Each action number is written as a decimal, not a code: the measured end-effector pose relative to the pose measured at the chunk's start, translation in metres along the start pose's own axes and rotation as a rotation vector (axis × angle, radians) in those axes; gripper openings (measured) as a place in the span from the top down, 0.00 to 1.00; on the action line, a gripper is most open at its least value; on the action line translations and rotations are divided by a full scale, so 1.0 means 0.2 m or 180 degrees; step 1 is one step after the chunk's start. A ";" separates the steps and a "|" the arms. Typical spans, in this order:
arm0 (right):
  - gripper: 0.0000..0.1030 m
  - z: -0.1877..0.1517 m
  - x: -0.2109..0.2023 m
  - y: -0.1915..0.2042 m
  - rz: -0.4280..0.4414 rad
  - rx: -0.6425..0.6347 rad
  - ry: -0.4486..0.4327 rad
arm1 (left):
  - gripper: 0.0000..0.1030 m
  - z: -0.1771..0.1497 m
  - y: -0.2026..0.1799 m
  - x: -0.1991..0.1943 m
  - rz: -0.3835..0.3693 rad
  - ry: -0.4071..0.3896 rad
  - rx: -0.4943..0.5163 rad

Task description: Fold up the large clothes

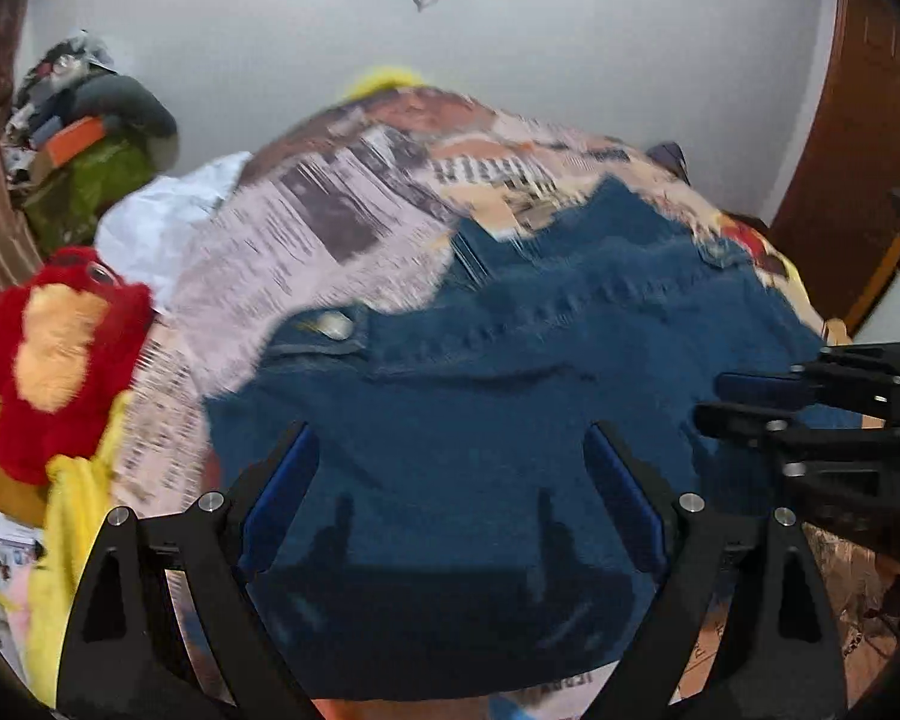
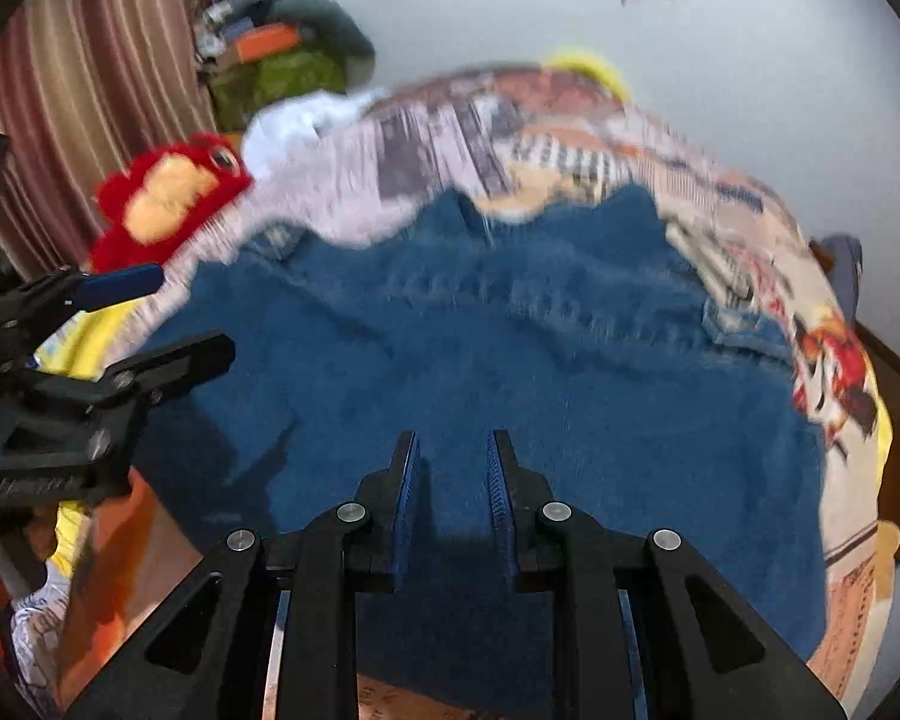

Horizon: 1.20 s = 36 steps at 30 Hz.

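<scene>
Blue denim jacket [image 1: 480,420] lies spread flat on the newsprint-patterned bed cover [image 1: 306,240], right of the red plush toy [image 1: 54,354]. Left tool [image 1: 453,504] spread wide over the hem; right tool [image 2: 453,498] part-spread, pinching nothing. I'd grab both hem corners evenly, w/ cloth deep in the pads, before lifting.

No text, label, brand or number can be read in either view. The bedsheet [image 1: 306,252] carries a newspaper-style print with blocks of lines that look like columns of type, but motion blur smears them beyond reading. A small printed paper or package [image 1: 6,546] at the left edge of the left wrist view is likewise too small and blurred to make out.
</scene>
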State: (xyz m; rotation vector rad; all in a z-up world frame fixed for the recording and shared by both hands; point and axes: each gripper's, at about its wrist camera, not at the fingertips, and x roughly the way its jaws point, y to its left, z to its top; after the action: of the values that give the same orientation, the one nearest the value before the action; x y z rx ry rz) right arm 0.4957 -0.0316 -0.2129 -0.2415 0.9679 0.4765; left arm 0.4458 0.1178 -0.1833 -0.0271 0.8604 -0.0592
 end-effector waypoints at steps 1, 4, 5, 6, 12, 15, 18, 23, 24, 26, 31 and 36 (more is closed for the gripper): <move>0.82 -0.01 0.05 -0.01 -0.0021 0.0014 0.0094 | 0.12 -0.02 -0.02 0.05 -0.0006 0.0057 -0.0009; 0.82 -0.03 0.12 -0.08 0.0121 0.0128 0.0149 | 0.12 -0.06 -0.04 0.17 -0.0049 0.0232 -0.0069; 0.82 -0.03 0.12 -0.11 0.0191 0.0151 0.0159 | 0.12 -0.07 -0.05 0.20 -0.0037 0.0280 -0.0083; 0.82 -0.03 0.12 -0.11 0.0202 0.0132 0.0174 | 0.12 -0.09 -0.05 0.24 -0.0006 0.0329 -0.0086; 0.82 -0.08 0.11 -0.08 -0.0425 -0.0457 0.0100 | 0.09 -0.16 0.03 0.29 0.0038 0.0378 -0.0248; 0.46 -0.14 0.09 -0.08 -0.0789 -0.0609 0.0055 | 0.09 -0.18 0.08 0.26 0.0159 0.0388 -0.0237; 0.12 -0.18 0.07 -0.13 -0.1137 -0.0691 -0.0035 | 0.09 -0.22 0.16 0.24 0.0369 0.0446 -0.0230; 0.12 -0.26 0.01 -0.37 -0.0664 -0.0243 0.0141 | 0.09 -0.28 0.28 0.17 0.0619 0.0445 -0.0195; 0.12 -0.27 0.00 -0.40 -0.0709 -0.0180 0.0165 | 0.09 -0.29 0.30 0.16 0.0702 0.0450 -0.0191; 0.12 -0.30 -0.02 -0.49 -0.0827 -0.0096 0.0191 | 0.09 -0.32 0.37 0.15 0.0741 0.0489 -0.0270; 0.11 -0.36 -0.09 -0.65 -0.0813 0.0177 0.0225 | 0.09 -0.41 0.57 0.06 0.0776 0.0504 -0.0780; 0.11 -0.39 -0.16 -0.74 -0.0803 0.0486 0.0254 | 0.09 -0.46 0.71 -0.06 0.0828 0.0434 -0.1003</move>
State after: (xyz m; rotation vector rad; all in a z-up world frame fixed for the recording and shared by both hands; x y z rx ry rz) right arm 0.4950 -0.2012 -0.2311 -0.2422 1.0303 0.1622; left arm 0.3747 0.2609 -0.2415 -0.2077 0.9967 0.3221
